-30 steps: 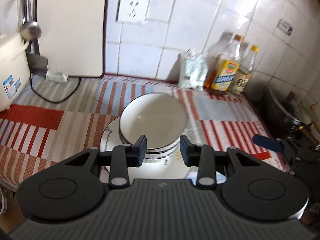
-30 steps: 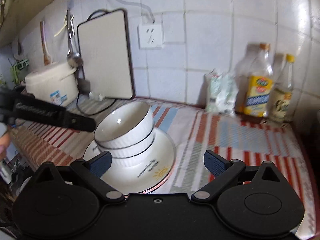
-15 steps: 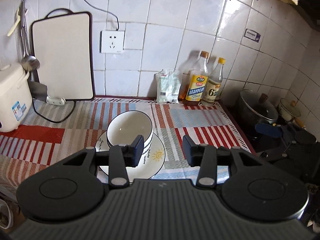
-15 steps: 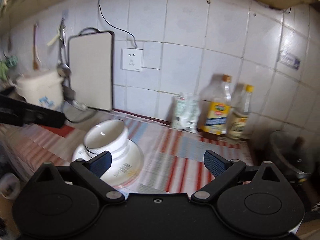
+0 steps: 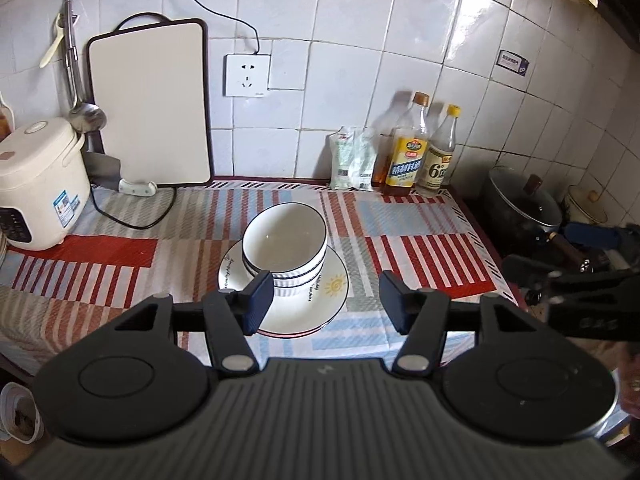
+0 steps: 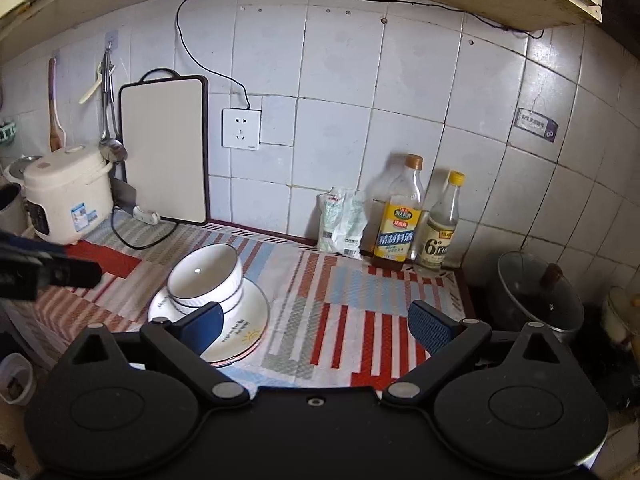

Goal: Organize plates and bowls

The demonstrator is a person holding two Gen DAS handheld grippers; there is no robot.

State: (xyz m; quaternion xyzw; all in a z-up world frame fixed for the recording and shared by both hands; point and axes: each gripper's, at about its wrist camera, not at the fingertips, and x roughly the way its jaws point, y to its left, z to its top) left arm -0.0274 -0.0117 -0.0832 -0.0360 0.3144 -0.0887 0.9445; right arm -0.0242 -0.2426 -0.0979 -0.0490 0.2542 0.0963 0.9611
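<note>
With the bowls [image 5: 285, 245] sitting nested on the plates [image 5: 320, 304] at the counter's middle, both the left gripper [image 5: 325, 300], whose jaws have just been opening, and the right gripper [image 6: 314, 326] are standing released and empty, so backing away straight is keeping the stack undisturbed.

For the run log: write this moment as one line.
bowls stacked on plates | left tool open, just opening, empty | right tool open, empty

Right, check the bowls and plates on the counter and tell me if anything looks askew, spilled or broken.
Nothing stands out. The bowls sit nested and upright on the plates, off-centre towards the rear left rim but level. No spill or chips show on the striped cloth.
</note>
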